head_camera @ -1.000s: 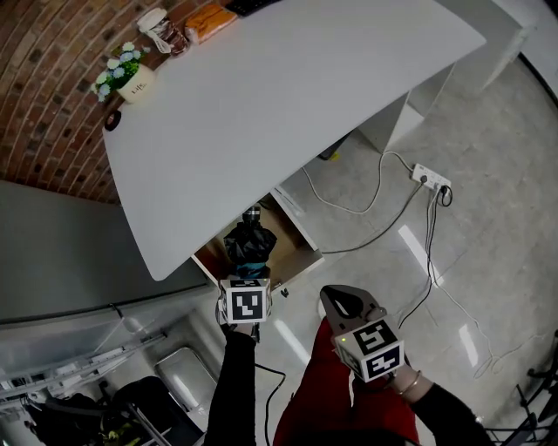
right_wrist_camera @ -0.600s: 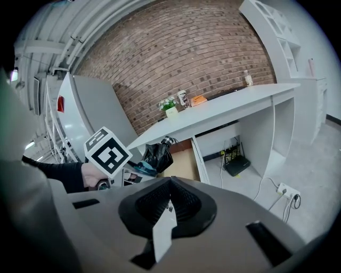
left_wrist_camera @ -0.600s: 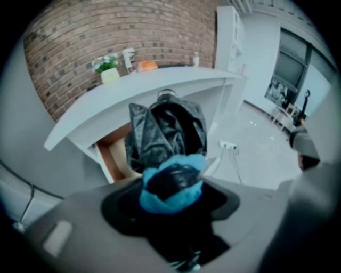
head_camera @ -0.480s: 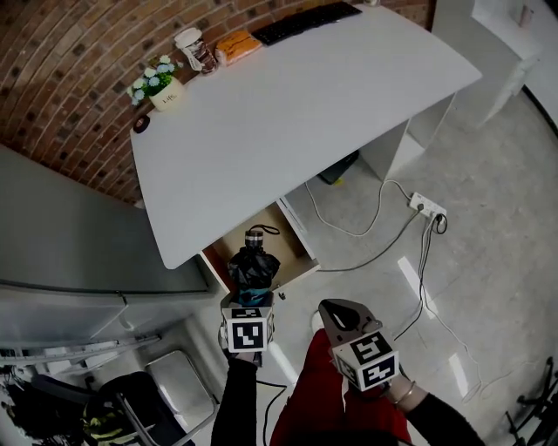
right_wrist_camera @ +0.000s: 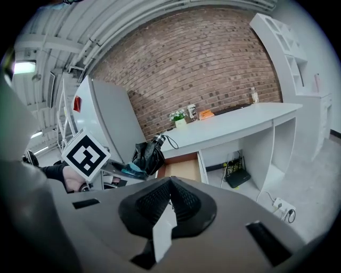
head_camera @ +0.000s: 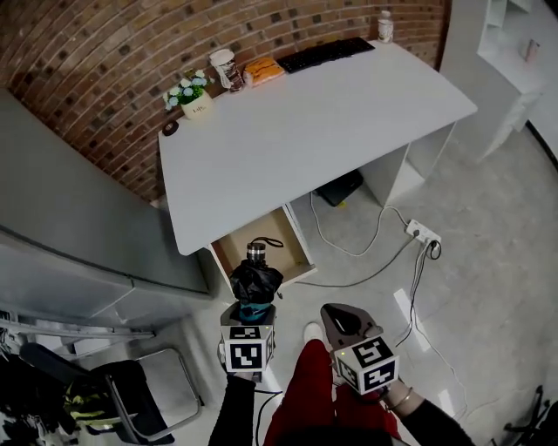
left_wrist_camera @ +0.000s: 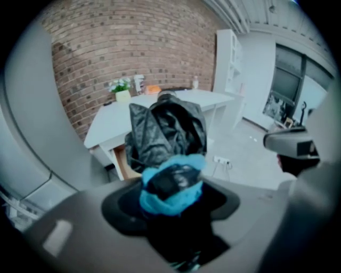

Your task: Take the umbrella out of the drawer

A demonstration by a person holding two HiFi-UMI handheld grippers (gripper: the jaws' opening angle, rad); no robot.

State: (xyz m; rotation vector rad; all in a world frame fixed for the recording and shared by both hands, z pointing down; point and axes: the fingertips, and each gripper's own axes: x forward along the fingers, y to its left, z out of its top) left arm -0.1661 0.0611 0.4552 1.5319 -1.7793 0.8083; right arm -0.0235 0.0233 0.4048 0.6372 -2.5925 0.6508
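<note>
A folded black umbrella (head_camera: 255, 279) with a wrist strap hangs in the air above the front of the open wooden drawer (head_camera: 277, 246). The drawer sticks out under the white desk (head_camera: 323, 113). My left gripper (head_camera: 252, 310) is shut on the umbrella's blue-wrapped lower end (left_wrist_camera: 171, 184), and the black canopy (left_wrist_camera: 166, 133) points away towards the desk. In the right gripper view the umbrella (right_wrist_camera: 148, 155) is up near desktop height, clear of the drawer (right_wrist_camera: 184, 166). My right gripper (head_camera: 342, 320) is to the right of the left one, shut with nothing in it (right_wrist_camera: 170, 186).
The desk carries a flower pot (head_camera: 195, 97), a cup (head_camera: 227, 66), an orange pack (head_camera: 263, 70), a keyboard (head_camera: 336, 52) and a bottle (head_camera: 384, 24). A power strip (head_camera: 422, 234) with cables and a black box (head_camera: 342, 187) lie on the floor. A grey cabinet (head_camera: 78, 235) and a folding chair (head_camera: 148, 392) stand left.
Both grippers have risen and drawn back from the desk. The umbrella, still held by the left gripper, has come up out of the drawer.
</note>
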